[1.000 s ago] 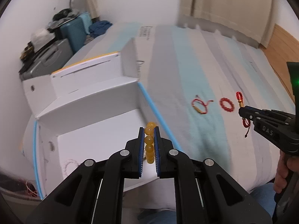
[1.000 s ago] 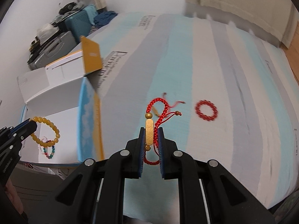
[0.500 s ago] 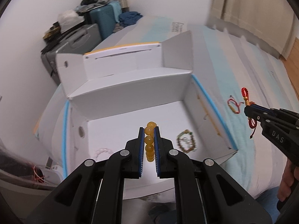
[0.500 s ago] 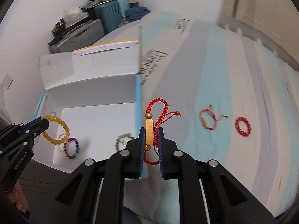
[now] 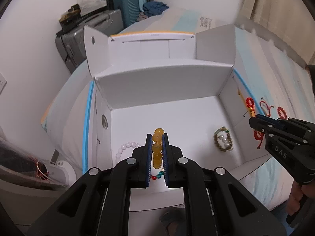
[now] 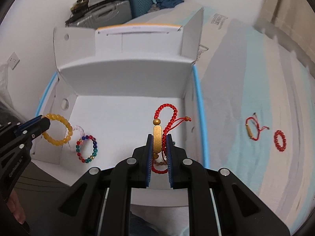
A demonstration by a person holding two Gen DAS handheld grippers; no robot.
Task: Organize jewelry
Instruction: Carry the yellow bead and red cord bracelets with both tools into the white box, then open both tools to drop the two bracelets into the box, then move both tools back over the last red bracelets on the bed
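My left gripper (image 5: 157,137) is shut on a yellow bead bracelet (image 5: 157,149), held above the open white box (image 5: 157,78); it also shows in the right wrist view (image 6: 57,129). My right gripper (image 6: 159,137) is shut on a red cord bracelet with a gold bar (image 6: 157,135), held over the box's right side; it shows in the left wrist view (image 5: 251,106) too. Inside the box lie a white bead bracelet (image 5: 126,147), a multicoloured bead bracelet (image 6: 86,147) and a brown-and-pearl bracelet (image 5: 223,139).
On the striped bed cover (image 6: 256,78), right of the box, lie a red cord bracelet (image 6: 254,127) and a red bead bracelet (image 6: 279,140). Suitcases (image 5: 118,5) stand at the wall behind. The box's flaps stand upright at the far side.
Both grippers have moved left from above the bed cover to over the open box, each still holding its bracelet. More of the box floor and its bracelets has come into view.
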